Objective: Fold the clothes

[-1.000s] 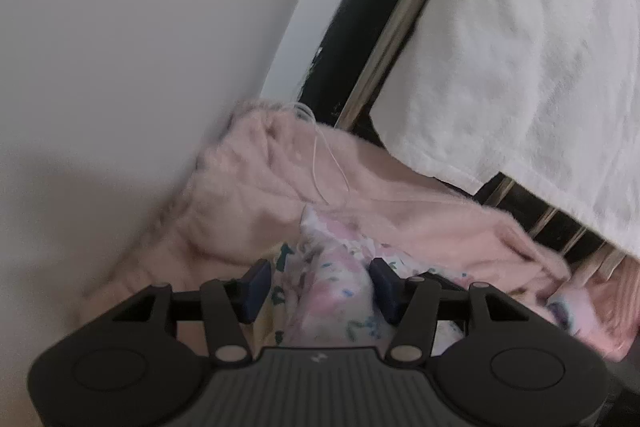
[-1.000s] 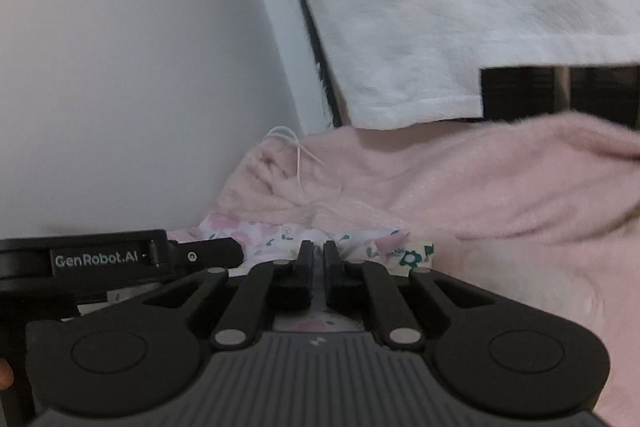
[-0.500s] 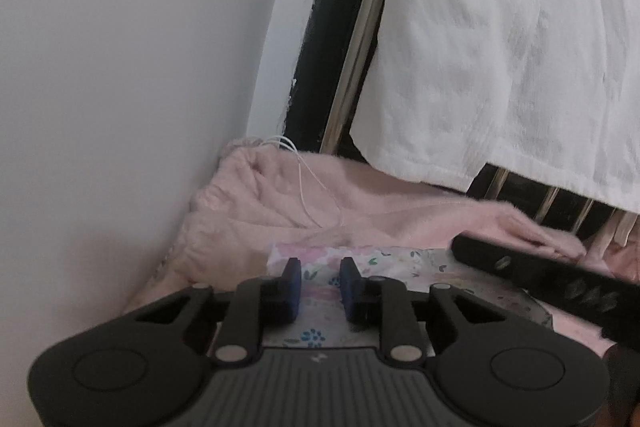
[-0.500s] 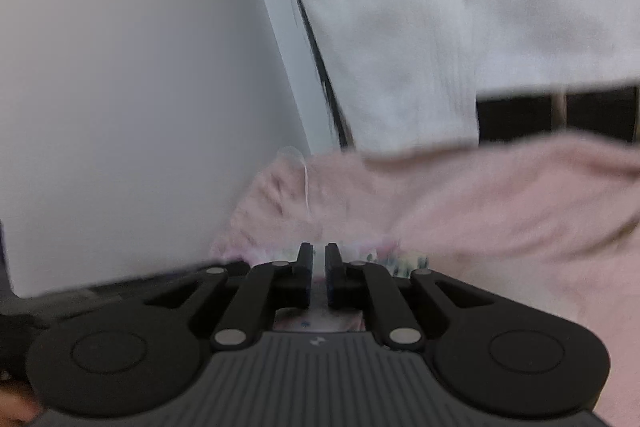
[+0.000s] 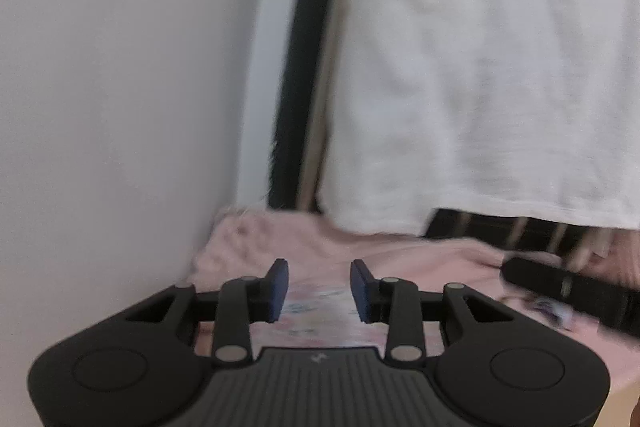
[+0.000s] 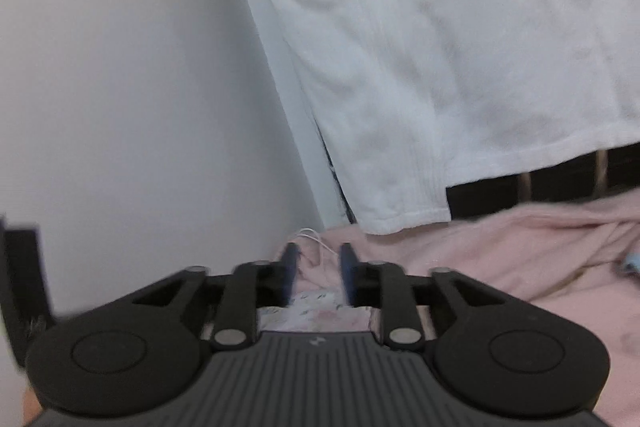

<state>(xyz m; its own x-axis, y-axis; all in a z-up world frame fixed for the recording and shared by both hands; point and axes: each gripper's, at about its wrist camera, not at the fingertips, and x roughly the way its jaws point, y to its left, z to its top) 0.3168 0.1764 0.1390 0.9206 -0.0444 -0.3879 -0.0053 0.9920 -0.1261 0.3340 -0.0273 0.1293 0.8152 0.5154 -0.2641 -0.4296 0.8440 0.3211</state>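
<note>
A plain white wall (image 6: 140,87) stands at my left; a white towel (image 6: 460,47) drapes over dark railing bars (image 5: 520,231) ahead of me.

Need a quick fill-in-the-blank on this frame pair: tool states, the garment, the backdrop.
1. The left tool has its jaws ____.
2. The floral-print garment lies on a fluffy ____ blanket.
3. The cloth hanging over the dark railing is a ____ towel.
4. The right tool grips ____.

Missing words: open; pink; white; nothing

One floral garment (image 5: 316,307), one pink blanket (image 6: 500,259), one white towel (image 5: 480,87), two grippers: left gripper (image 5: 319,285), right gripper (image 6: 319,269).
</note>
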